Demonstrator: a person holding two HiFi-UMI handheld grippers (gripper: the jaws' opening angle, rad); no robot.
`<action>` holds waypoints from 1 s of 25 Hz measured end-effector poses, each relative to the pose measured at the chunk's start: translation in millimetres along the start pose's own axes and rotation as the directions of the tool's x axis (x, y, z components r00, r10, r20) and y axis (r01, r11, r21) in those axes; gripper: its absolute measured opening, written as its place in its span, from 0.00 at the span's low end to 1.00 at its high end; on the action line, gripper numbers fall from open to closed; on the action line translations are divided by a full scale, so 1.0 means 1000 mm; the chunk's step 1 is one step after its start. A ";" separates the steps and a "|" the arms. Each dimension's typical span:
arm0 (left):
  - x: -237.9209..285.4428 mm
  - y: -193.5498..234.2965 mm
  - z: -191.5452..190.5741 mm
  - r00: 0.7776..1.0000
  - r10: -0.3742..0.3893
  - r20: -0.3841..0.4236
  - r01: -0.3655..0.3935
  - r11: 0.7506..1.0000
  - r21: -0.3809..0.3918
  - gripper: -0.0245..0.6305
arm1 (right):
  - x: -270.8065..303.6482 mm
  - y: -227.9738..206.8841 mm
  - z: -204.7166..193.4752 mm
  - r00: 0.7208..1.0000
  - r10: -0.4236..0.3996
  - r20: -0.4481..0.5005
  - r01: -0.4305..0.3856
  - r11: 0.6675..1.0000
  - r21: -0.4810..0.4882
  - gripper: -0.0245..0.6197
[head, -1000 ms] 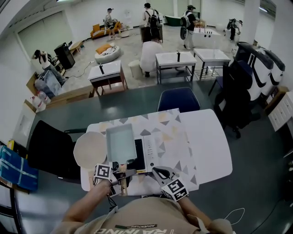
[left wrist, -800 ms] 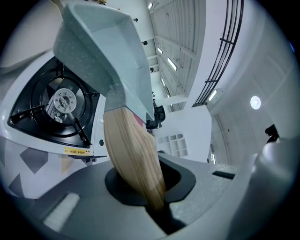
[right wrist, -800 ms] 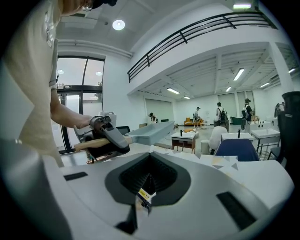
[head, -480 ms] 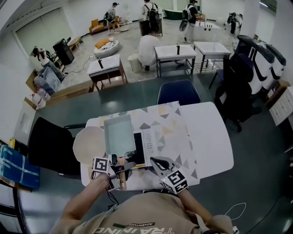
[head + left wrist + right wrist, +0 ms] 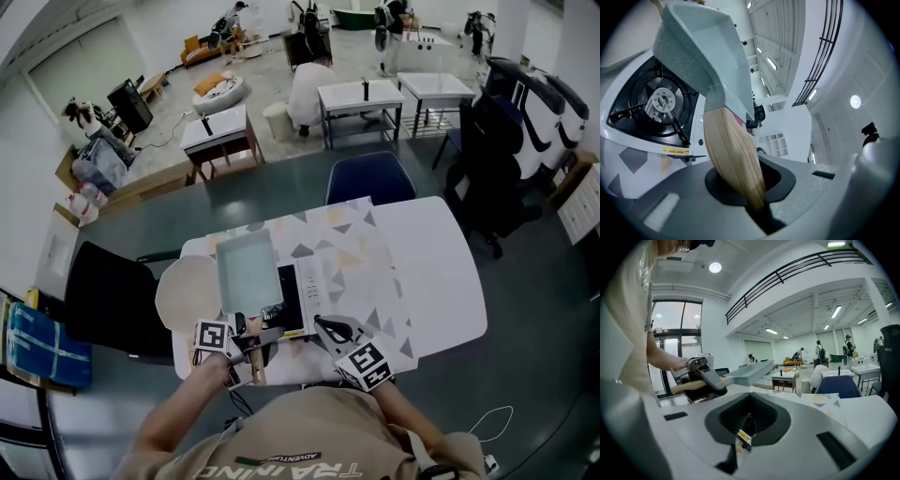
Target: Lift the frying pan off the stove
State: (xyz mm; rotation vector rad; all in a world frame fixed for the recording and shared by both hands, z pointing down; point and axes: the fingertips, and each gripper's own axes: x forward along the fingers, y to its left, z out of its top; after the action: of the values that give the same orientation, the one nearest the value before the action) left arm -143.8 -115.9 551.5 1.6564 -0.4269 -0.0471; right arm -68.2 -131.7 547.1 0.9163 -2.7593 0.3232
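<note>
Left gripper [image 5: 254,338] jaws pinch the frying pan [image 5: 246,272] handle — pan hiding half the stove [image 5: 287,306]; right gripper [image 5: 325,324] jaws pressed together.

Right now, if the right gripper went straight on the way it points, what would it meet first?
Probably the front edge of the white tabletop gas stove, at its yellow label, which shows just ahead of the right gripper. How near is unclear.

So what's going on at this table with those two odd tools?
A person has a hand-held gripper in each hand. The left gripper is clamped on the wooden handle of a pale rectangular frying pan, holding it raised clear of the gas stove on the table. The right gripper hovers near the stove's front, jaws together, holding nothing.
</note>
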 end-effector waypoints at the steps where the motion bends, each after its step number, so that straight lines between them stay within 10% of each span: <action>1: -0.001 0.001 0.000 1.000 0.003 0.000 -0.003 1.000 0.001 0.07 | 0.001 0.000 -0.001 1.000 0.000 -0.001 0.000 1.000 -0.001 0.03; 25: -0.005 0.016 -0.005 0.999 -0.004 -0.040 0.005 1.000 0.005 0.07 | -0.009 -0.001 -0.005 0.999 -0.037 0.005 0.038 0.999 -0.011 0.03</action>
State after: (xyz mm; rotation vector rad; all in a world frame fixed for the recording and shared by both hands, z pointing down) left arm -151.2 -110.6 566.6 1.6610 -0.3931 -0.0158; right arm -60.3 -125.9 549.4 0.9662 -2.7417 0.3001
